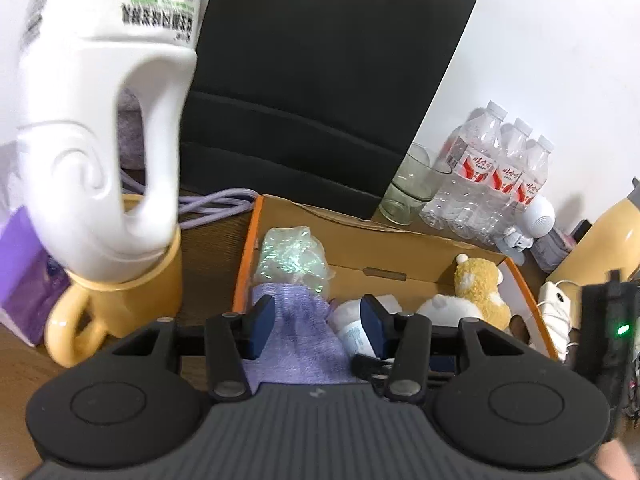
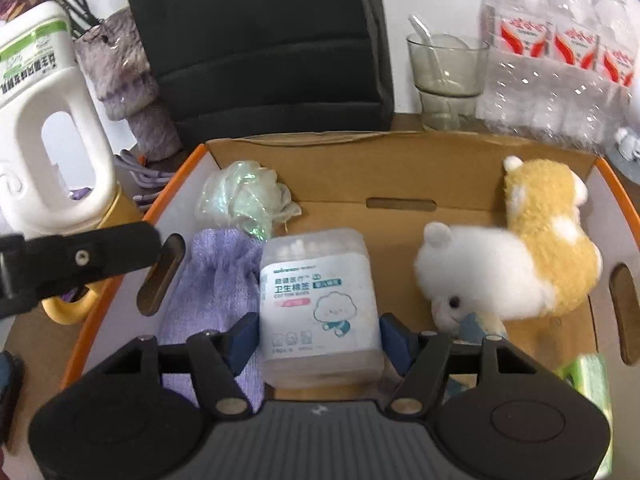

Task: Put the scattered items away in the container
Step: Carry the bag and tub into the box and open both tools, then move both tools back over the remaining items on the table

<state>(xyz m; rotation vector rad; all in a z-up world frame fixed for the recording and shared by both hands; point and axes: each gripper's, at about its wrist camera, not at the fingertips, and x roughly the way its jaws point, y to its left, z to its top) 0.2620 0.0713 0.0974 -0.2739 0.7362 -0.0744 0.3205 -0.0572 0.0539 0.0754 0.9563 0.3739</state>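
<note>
I see the cardboard box (image 2: 400, 168) on the table (image 1: 212, 248), holding the plush toy (image 2: 520, 256), the purple cloth (image 2: 216, 280) and a crinkled plastic bag (image 2: 240, 200). My right tool (image 2: 318, 338) hangs over the box, its fingers on either side of the cotton swab tub (image 2: 320, 300); I think they grip it, though blur hides the contact. My left tool (image 1: 316, 326) is released above the cloth, nothing between its fingers.

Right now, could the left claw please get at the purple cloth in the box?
Probably yes: the left claw hangs open right above the purple cloth, with nothing covering it; the cotton swab box lies just beside.
</note>
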